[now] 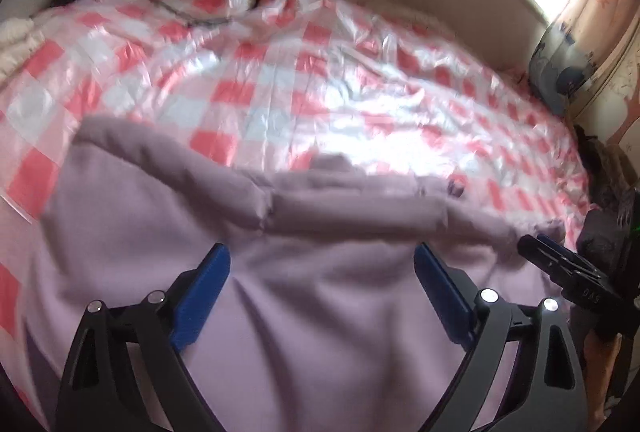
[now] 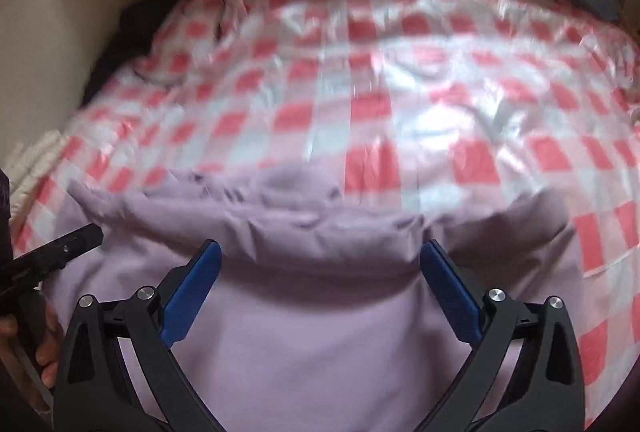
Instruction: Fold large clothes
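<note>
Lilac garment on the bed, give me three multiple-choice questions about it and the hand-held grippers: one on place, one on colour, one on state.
1. Where does the lilac garment lie?
A. on the checked bed cover
B. on a bare floor
C. on a chair

2. What colour are the pads of the hand-held grippers?
A. red
B. blue
C. yellow

3. How does the right hand-held gripper stand?
A. clamped on cloth
B. shut on nothing
C. open, nothing between its pads

Answers: 1 A, pink and white checks surround the garment; 2 B, both views show blue pads; 3 C, the pads stand wide apart above the cloth, as on the left hand-held gripper.
</note>
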